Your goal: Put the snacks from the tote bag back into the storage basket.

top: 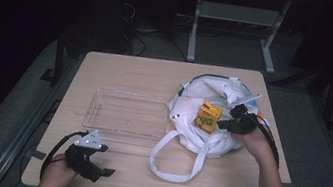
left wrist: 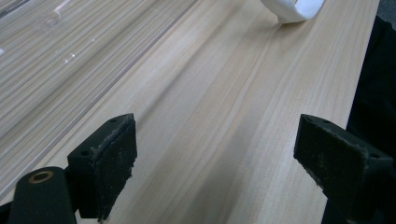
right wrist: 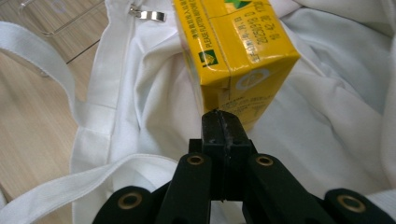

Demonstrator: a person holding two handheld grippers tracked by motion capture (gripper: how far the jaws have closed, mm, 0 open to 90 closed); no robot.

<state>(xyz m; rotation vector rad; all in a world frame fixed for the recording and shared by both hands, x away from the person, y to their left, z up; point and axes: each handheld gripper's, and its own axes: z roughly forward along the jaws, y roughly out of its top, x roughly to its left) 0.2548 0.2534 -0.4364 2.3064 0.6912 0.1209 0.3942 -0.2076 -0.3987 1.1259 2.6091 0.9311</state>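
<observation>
Just ahead of the right gripper's [right wrist: 223,122] closed, empty fingers stood the yellow carton [right wrist: 233,44] on the white bag [right wrist: 154,112]; best open first. Left gripper [left wrist: 215,154] gaped over bare tabletop [left wrist: 224,88].

Black left gripper [top: 101,164]: grey three-cornered plate, black cable. Fingers [left wrist: 105,163] black, brass-coloured rivets.

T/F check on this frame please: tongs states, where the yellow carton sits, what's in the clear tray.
1. The left tongs are open over bare table. True.
2. The right tongs are spread wide. False: their jaws are pressed together at the yellow carton.
3. The carton lies in the clear tray. False: it rests on the white bag.
4. The tray holds nothing. True.
5. The bag's strap loops onto the table. True.
</observation>
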